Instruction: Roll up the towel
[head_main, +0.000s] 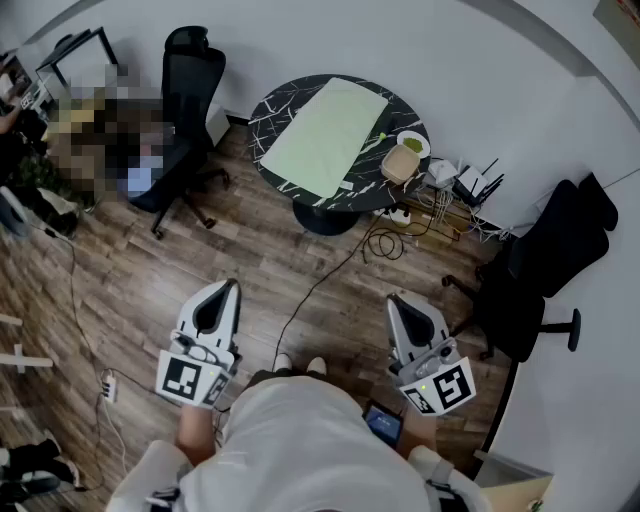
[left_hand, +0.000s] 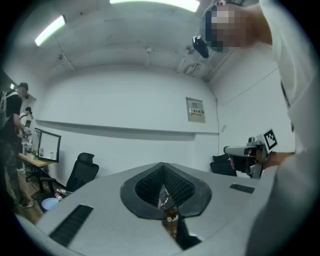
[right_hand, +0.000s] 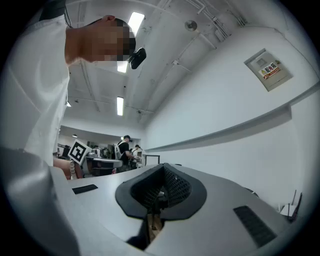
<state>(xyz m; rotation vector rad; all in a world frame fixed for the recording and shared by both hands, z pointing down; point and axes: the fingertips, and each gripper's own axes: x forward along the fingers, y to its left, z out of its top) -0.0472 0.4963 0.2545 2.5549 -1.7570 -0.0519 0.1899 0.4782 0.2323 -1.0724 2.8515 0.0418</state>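
We note towel flat on desk, well ahead. Left gripper, right gripper carried level, fingers pressed together, empty: approach pending, we judge.

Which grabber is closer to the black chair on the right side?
Right. The right gripper is just left of the black chair, a short gap away. The left gripper is much farther left.

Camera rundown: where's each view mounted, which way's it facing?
Head view: on the head, steeply down at floor, table, towel; shows torso, left gripper, right gripper.
Left gripper view: on that gripper, level toward a white wall; own shut jaws.
Right gripper view: likewise, toward wall and ceiling; own shut jaws.
Shared: each gripper view catches the other gripper.
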